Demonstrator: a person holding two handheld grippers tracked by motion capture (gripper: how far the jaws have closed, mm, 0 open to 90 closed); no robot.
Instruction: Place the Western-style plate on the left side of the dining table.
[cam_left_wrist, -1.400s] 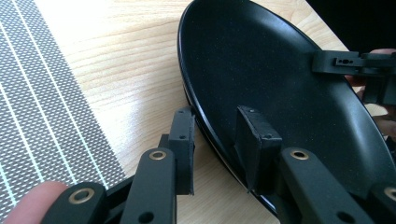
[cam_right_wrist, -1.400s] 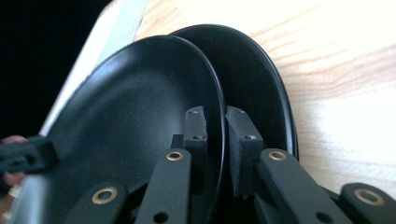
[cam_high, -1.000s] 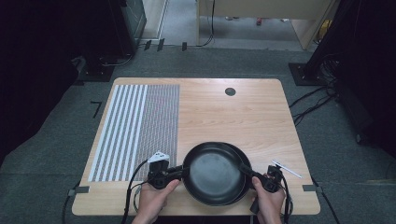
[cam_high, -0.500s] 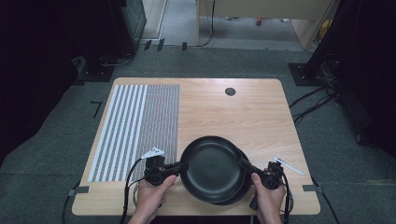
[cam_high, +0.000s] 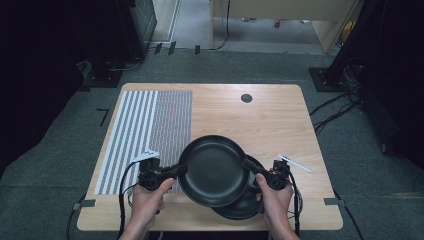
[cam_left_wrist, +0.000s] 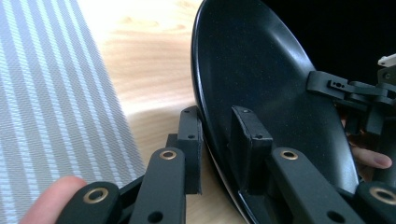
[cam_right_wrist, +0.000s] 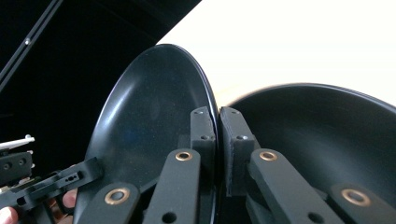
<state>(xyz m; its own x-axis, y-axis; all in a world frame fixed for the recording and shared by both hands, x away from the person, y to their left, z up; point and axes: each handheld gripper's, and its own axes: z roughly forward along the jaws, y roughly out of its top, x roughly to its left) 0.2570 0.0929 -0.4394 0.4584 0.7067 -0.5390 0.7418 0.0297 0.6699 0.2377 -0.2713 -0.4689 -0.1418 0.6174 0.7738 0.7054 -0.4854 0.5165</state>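
A black shallow plate (cam_high: 212, 170) is held above the table's near edge, gripped at both sides of its rim. My left gripper (cam_high: 180, 169) is shut on its left rim; in the left gripper view its jaws (cam_left_wrist: 217, 135) pinch the plate's edge (cam_left_wrist: 261, 79). My right gripper (cam_high: 247, 164) is shut on the right rim, and in the right gripper view its jaws (cam_right_wrist: 218, 135) clamp the plate (cam_right_wrist: 149, 116). A second black plate (cam_high: 245, 207) lies on the table below, partly covered by the held one, and appears again (cam_right_wrist: 317, 130) behind the jaws.
A grey striped mat (cam_high: 145, 130) covers the left part of the wooden table (cam_high: 260, 120). A small black round cap (cam_high: 246, 98) sits near the far edge. Dark equipment and cables (cam_high: 335, 107) surround the table on the carpet.
The held plate has risen and shifted left and away from the person, uncovering part of the second plate beneath it. Both grippers moved with it.
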